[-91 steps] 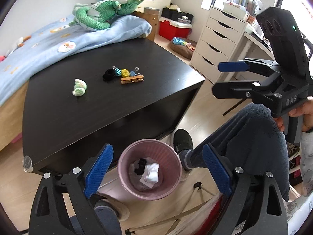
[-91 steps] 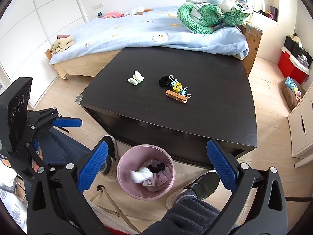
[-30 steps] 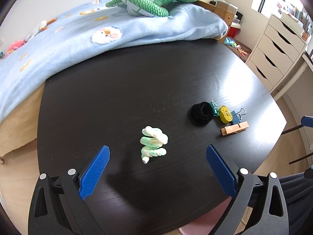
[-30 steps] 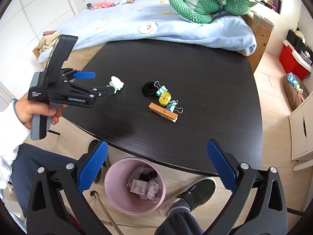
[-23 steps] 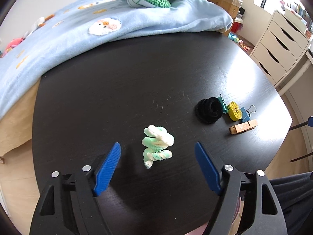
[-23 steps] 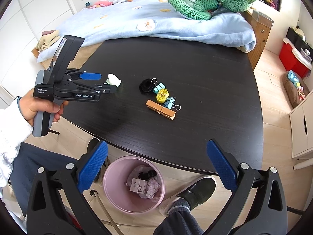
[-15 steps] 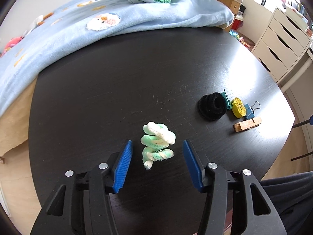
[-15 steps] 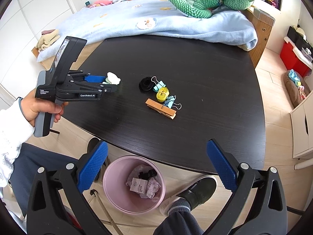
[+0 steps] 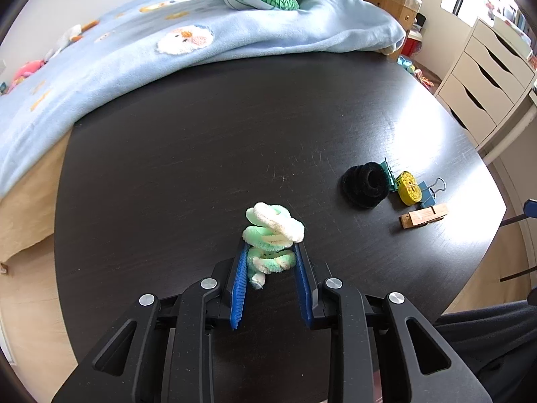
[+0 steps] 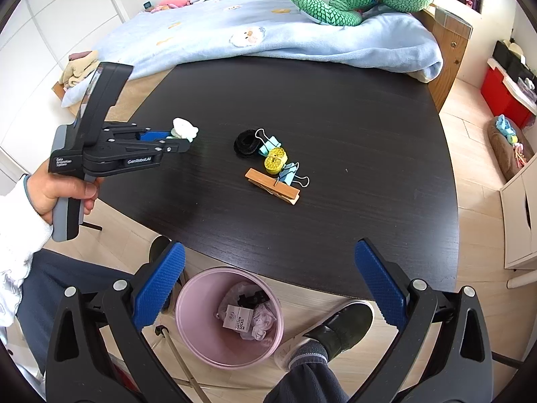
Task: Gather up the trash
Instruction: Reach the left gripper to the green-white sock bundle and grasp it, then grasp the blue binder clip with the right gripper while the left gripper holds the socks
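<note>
Left wrist view
Left hand-held gripper (image 9: 270,262): one; jaws closing around the scrunchie (image 9: 272,239), blue pads touching its lower loops on both sides.
Scrunchie: one, green and white, twisted; on the counter (image 9: 201,154), near the middle of its near half.
Other items: one black ring (image 9: 365,184); one yellow tape roll (image 9: 408,188); one clothespin (image 9: 423,215); blue clips beside the roll, count unclear here; all bunched to the right, well apart from the scrunchie.
Edges: bed blanket (image 9: 235,43) overlaps the counter's far edge; right edge near a white drawer unit (image 9: 483,80).
Open room: bare counter left of and beyond the scrunchie.

Right wrist view
Right hand-held gripper (image 10: 268,282): one; jaws wide apart, nothing between them; above the bin (image 10: 201,329).
Left hand-held gripper: held by a hand (image 10: 63,191) at the counter's left edge; scrunchie at its tip.
Bin: one, pink; on the floor just off the near counter edge; holds wrappers and a sock label.
Clips: two blue binder clips (image 10: 289,172), touching the roll.
Shoes: two, either side of the bin.
Open room: right half of the counter bare.
</note>
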`<state>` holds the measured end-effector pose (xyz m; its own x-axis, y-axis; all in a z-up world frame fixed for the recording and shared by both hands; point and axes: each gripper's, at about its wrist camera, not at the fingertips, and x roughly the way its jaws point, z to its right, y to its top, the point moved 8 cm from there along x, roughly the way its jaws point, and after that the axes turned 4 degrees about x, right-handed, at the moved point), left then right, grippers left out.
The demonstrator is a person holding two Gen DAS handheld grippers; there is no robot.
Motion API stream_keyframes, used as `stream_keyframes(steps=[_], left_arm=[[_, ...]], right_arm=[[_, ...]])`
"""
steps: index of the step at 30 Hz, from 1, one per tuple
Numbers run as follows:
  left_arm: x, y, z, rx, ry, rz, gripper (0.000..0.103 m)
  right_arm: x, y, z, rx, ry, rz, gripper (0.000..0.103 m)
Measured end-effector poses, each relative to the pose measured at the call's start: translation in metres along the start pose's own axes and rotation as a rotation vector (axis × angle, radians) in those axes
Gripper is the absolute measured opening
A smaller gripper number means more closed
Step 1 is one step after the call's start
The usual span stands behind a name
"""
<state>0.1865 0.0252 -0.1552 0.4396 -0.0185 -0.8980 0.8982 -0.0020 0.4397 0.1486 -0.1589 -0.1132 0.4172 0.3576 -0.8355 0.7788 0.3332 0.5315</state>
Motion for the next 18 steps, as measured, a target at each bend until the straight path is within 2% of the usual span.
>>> stream_keyframes(steps=[9,18], left_arm=[[-0.02,-0.007,0.011,0.019,-0.001,0.026,0.026],[-0.035,-0.013,0.024,0.035,-0.017,0.05,0.026]], right_arm=[[0.007,0.019,0.007,0.031,0.004,0.003,0.099],[0.029,0.05,0.02,0.14,0.09,-0.034,0.099]])
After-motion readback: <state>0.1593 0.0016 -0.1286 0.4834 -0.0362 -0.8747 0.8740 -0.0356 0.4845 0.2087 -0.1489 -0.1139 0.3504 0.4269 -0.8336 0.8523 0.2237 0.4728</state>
